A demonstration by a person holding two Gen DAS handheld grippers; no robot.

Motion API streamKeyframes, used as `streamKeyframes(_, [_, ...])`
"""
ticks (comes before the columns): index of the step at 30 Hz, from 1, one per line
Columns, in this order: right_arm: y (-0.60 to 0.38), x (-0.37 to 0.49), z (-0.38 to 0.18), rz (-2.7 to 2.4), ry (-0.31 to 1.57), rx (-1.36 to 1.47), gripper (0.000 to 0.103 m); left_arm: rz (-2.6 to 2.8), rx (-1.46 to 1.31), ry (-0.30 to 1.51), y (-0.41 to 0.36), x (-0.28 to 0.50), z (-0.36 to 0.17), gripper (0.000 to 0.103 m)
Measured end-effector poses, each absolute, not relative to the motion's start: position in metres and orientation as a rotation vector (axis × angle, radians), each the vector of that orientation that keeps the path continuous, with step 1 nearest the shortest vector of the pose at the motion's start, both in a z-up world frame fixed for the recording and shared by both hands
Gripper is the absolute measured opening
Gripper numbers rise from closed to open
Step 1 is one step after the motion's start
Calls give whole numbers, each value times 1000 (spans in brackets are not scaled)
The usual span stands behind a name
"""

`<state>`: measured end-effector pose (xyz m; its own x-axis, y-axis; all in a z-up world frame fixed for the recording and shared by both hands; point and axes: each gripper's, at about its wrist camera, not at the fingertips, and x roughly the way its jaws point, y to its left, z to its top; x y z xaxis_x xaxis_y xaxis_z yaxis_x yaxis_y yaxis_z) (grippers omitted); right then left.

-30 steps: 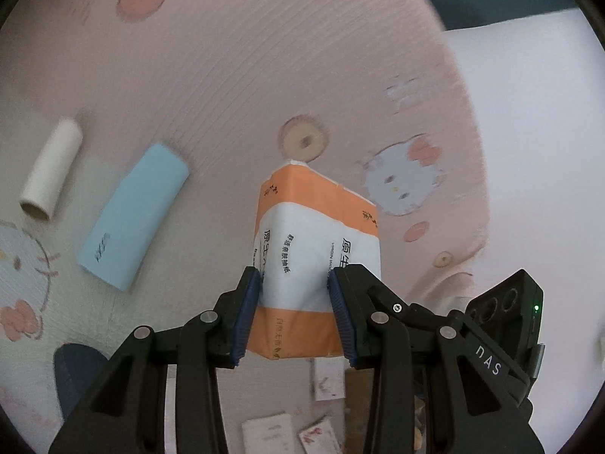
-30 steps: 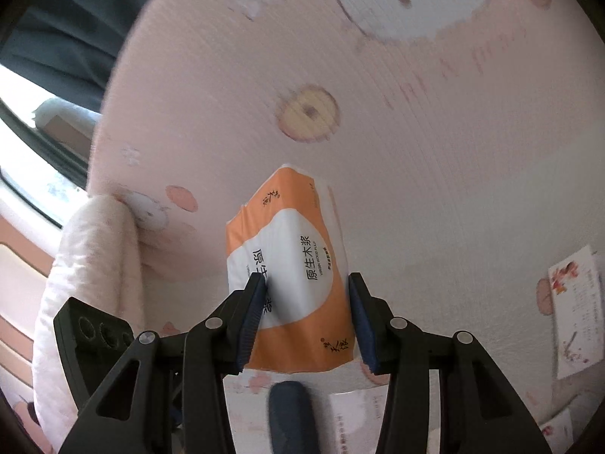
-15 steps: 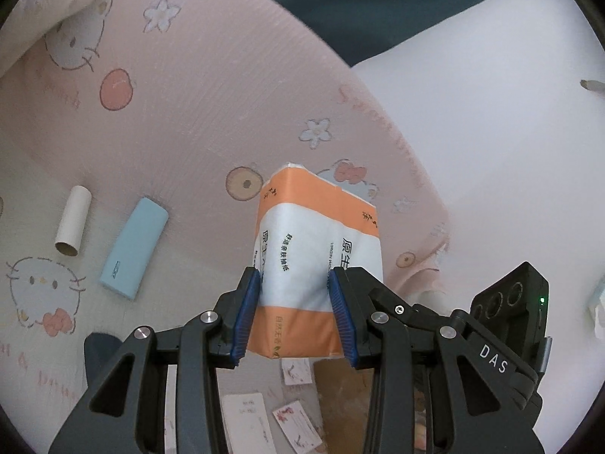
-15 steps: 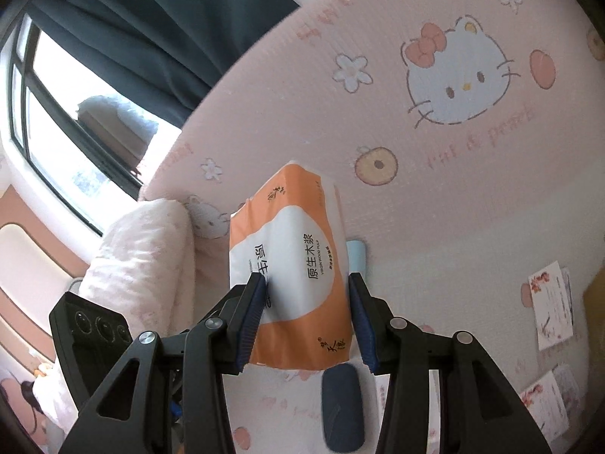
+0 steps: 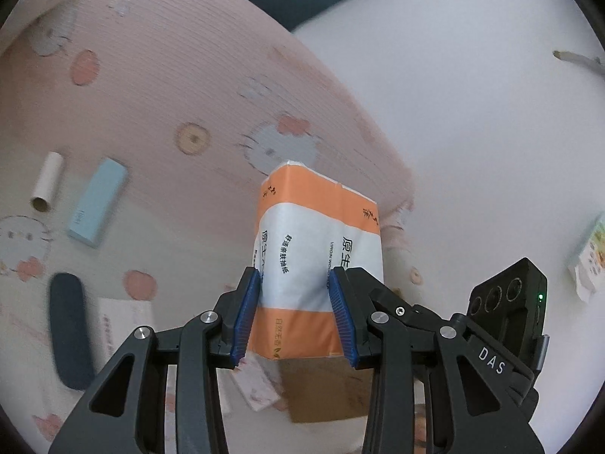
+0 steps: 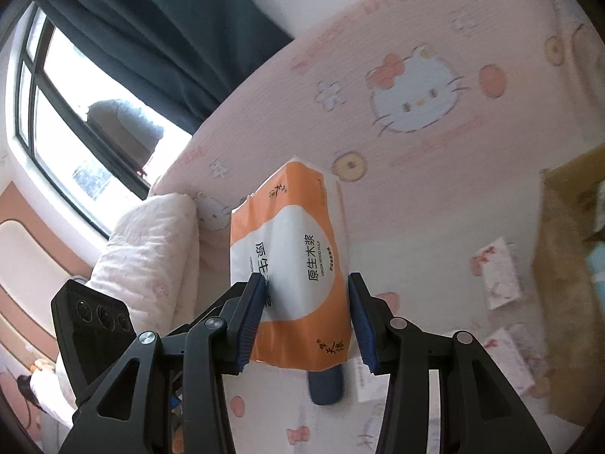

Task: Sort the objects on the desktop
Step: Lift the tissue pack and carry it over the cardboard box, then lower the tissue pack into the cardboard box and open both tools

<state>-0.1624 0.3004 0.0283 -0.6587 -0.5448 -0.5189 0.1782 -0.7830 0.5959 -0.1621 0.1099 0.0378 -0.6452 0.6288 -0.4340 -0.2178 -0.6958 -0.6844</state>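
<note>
Our left gripper point(image 5: 295, 317) and right gripper point(image 6: 306, 321) each clamped an orange tissue pack point(image 5: 317, 265); a blue box point(image 5: 96, 202) lay at nine o'clock.

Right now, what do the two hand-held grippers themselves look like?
Both match: the left hand-held gripper and the right hand-held gripper have matte black linkage arms with silver pivot bolts and ribbed blue finger pads. Each carries a black side module with three round lenses; the left one reads "DAS" and shows a green light. No cables, hands or sleeves are visible.

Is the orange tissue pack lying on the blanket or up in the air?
In the air: the tissue pack sits clamped in the left hand-held gripper, above the blanket.
</note>
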Motion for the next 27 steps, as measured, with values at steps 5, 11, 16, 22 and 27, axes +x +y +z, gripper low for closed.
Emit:
streamKeyframes(5, [353,-147,42,-2486,-736,977,42,2285,-922,-779,164,-157,45,42])
streamKeyframes(11, [421,-136,52,-2548,-778,985,42,2213,-961,-754,236,-154,41,42])
streamKeyframes(16, [469,-127,55,-2590,-818,996,42,2153,-991,-712,285,-156,38,42])
streamKeyframes(22, [520,-119,53,-2619,-904,1013,42,2105,-1022,-657,330,-154,35,42])
streamKeyframes(27, [545,-119,52,-2631,-902,1049,42,2077,-1048,-653,351,-156,29,42])
